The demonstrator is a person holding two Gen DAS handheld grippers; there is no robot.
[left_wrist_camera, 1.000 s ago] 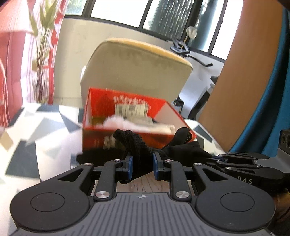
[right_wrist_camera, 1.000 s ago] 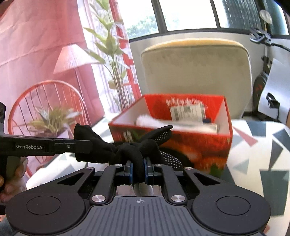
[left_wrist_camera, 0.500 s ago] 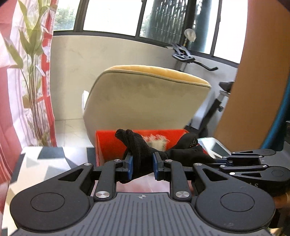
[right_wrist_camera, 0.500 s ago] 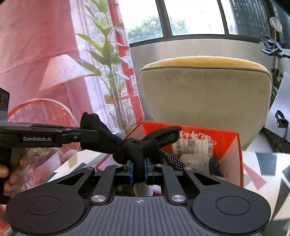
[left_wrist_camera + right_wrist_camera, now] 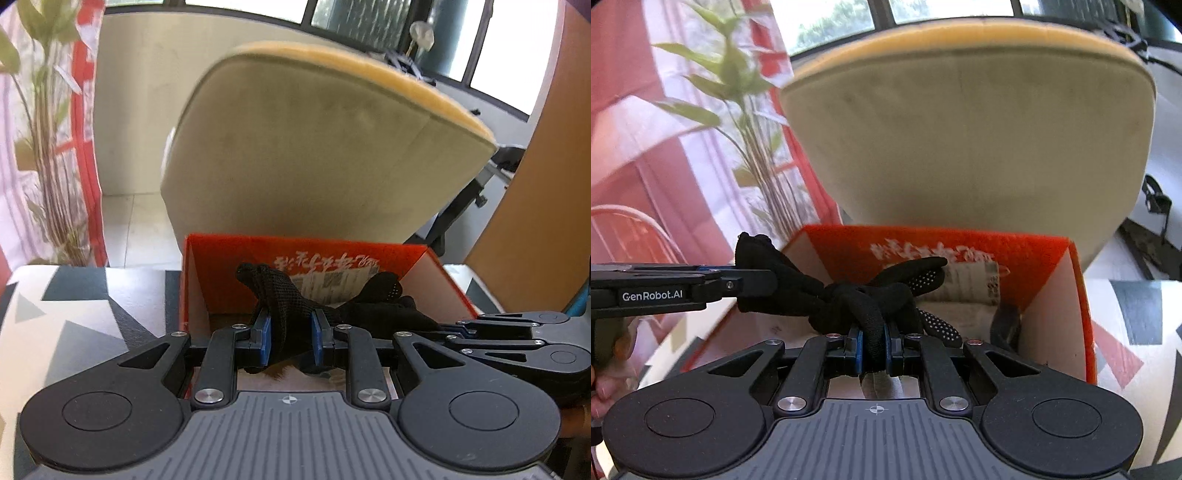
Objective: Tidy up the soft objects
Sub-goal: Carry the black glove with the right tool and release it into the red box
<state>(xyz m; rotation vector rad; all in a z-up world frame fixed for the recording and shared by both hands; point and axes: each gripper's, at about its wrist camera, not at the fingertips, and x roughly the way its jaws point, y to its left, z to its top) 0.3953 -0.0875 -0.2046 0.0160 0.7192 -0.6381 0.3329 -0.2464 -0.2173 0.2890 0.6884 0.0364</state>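
Note:
A black knit glove (image 5: pixel 291 306) with white grip dots (image 5: pixel 849 299) hangs stretched between both grippers, above the open red cardboard box (image 5: pixel 229 254). My left gripper (image 5: pixel 290 334) is shut on one end of the glove. My right gripper (image 5: pixel 874 341) is shut on the bunched other end. The left gripper also shows in the right wrist view (image 5: pixel 753 284), and the right gripper in the left wrist view (image 5: pixel 443 328). The red box (image 5: pixel 1049 251) holds a white labelled item and a dark object.
A beige upholstered chair (image 5: pixel 314 155) stands right behind the box. The box sits on a table with a grey, black and white geometric pattern (image 5: pixel 66 314). A plant (image 5: pixel 738 110) and red curtains are at the left. An exercise bike stands at the back right.
Both grippers, carrying the glove, moved forward and over the box. The box and the chair now loom larger, and the glove hangs above the box opening.

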